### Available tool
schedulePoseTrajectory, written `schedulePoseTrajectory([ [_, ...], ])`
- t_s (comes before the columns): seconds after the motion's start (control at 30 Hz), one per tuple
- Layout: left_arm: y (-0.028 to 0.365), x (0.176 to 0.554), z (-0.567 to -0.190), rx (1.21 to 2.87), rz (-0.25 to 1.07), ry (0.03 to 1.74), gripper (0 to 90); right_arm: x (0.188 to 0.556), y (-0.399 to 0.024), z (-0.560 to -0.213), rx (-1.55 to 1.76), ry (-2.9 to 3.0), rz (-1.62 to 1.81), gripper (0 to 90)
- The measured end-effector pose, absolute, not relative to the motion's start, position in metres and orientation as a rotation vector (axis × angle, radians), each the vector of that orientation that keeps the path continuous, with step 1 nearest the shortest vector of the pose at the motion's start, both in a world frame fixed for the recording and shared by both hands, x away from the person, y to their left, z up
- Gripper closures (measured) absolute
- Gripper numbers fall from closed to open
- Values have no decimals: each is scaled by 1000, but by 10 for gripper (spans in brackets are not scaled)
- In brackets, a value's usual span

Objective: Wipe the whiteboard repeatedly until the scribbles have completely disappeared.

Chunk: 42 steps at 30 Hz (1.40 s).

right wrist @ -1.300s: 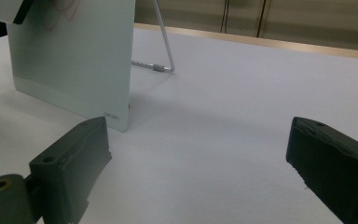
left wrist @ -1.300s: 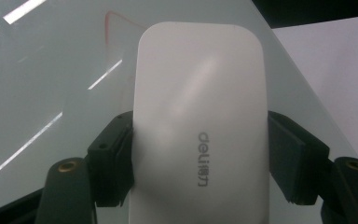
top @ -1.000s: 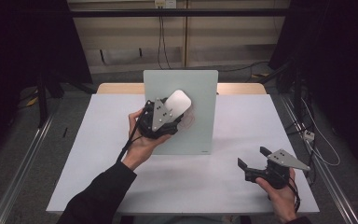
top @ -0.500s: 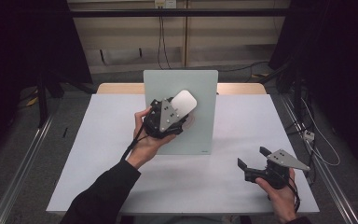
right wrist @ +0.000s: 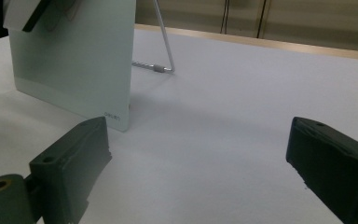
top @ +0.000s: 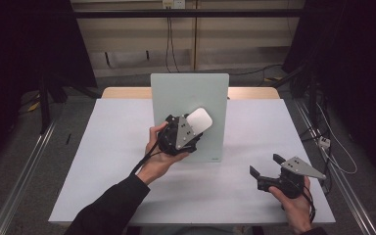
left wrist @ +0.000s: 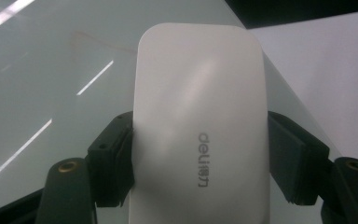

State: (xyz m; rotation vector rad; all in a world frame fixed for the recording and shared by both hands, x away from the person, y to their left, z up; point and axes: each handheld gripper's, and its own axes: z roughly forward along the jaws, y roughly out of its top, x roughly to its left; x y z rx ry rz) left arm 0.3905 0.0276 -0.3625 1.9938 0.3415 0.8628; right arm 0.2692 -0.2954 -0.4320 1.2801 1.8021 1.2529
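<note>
Now white eraser (left wrist: 200,135) clamped between left gripper (left wrist: 200,163) fingers (left wrist: 114,161)

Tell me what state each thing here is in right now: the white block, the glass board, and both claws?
White eraser: clamped by its sides, held against the board's face.
Glass board: propped upright, leaning on its wire stand.
Left claw: shut on the eraser.
Right claw: open, holding nothing, low over the table.

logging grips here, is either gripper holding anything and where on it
The left gripper clamps a white board eraser by its two long sides, near the end closest to the camera. The right gripper is open and holds nothing.
</note>
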Motion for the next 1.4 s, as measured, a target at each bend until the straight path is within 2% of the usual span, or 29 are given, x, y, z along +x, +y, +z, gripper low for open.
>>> schedulePoseTrajectory([
  [0.23,36,409,-325,1907,910,399,311,269,-296,-432,1279,1802,1257,62],
  [0.33,37,411,-320,1897,923,406,311,269,-296,-432,1280,1803,1258,62],
  [0.53,31,405,-332,1945,932,366,311,269,-295,-432,1280,1803,1256,62],
  [0.63,24,395,-352,1997,901,321,311,269,-295,-432,1279,1805,1256,62],
  [0.93,13,382,-381,2087,829,268,311,269,-295,-432,1279,1805,1256,62],
  [1.07,16,386,-377,2068,779,299,311,269,-295,-432,1279,1802,1256,62],
  [1.4,29,402,-340,1979,823,370,311,269,-295,-432,1279,1802,1256,62],
])
